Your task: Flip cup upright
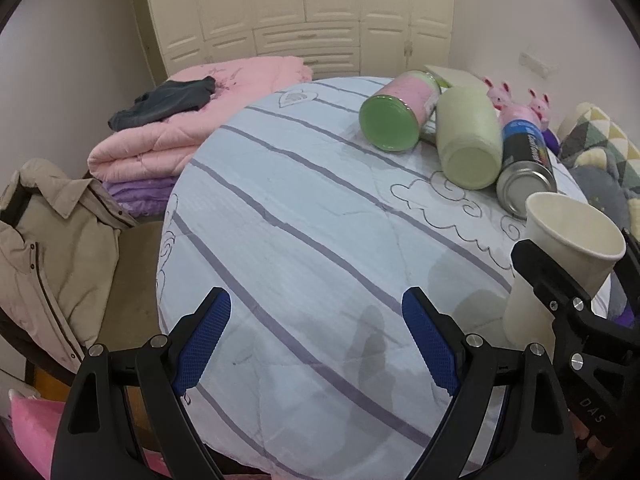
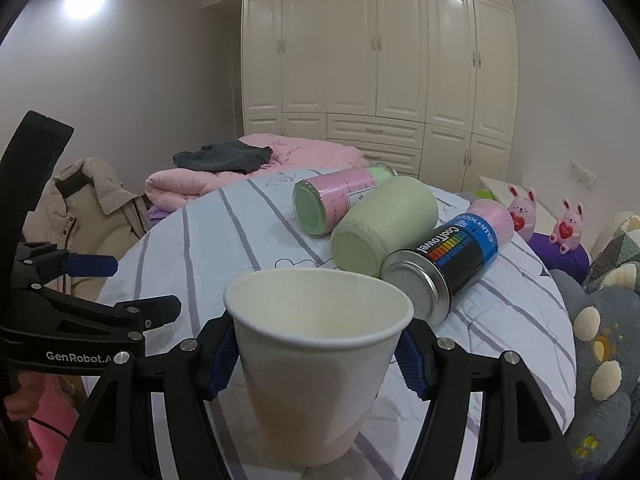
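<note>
The cup [image 2: 316,364] sits between the blue pads of the right tool [image 2: 316,360], which is clenched on its wall just below the rim. Its mouth faces up and slightly toward the camera, and its long axis is close to vertical, narrow base pointing down at the striped bed [image 2: 208,240]. From the left wrist view the cup [image 1: 560,264] hangs off to the right, tilted a little, and whether its base touches the bed I cannot tell. The left tool [image 1: 316,340] is released, jaws spread wide over bare quilt, well apart from the cup. So the right side alone carries the job; I judge what remains is a straight lowering along that axis, keeping clear of the cans [image 2: 444,260] lying just behind
</note>
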`<control>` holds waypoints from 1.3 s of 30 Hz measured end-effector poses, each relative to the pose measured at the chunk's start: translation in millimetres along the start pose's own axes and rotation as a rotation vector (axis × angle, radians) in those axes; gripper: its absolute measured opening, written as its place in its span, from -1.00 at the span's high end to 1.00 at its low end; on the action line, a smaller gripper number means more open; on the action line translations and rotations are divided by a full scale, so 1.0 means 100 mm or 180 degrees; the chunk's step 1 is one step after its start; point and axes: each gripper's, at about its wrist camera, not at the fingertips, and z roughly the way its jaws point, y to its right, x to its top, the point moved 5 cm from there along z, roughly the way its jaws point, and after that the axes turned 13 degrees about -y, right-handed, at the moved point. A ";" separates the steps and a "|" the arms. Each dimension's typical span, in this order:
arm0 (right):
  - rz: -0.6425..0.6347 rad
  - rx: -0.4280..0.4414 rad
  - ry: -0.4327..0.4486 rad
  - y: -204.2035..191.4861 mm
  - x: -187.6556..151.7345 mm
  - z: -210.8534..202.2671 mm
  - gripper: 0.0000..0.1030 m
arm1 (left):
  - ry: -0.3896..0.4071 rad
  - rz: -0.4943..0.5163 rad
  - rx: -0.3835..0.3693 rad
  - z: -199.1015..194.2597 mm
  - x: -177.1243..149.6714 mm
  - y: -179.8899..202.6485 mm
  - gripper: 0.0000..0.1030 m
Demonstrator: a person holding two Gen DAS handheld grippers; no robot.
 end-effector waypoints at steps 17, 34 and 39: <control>-0.0052 -0.0040 -0.0155 0.01 -0.27 -0.26 -0.54 | 0.0133 0.0192 0.0086 -0.15 -0.23 0.21 -0.73; 0.0152 -0.0043 0.0098 0.18 -0.36 -0.78 -0.55 | 0.0373 0.0380 -0.0091 -0.46 -0.32 0.46 -0.73; 0.0257 -0.0111 0.0244 0.32 -0.33 -0.98 -0.55 | 0.0548 0.0371 -0.0111 -0.63 -0.35 0.59 -0.73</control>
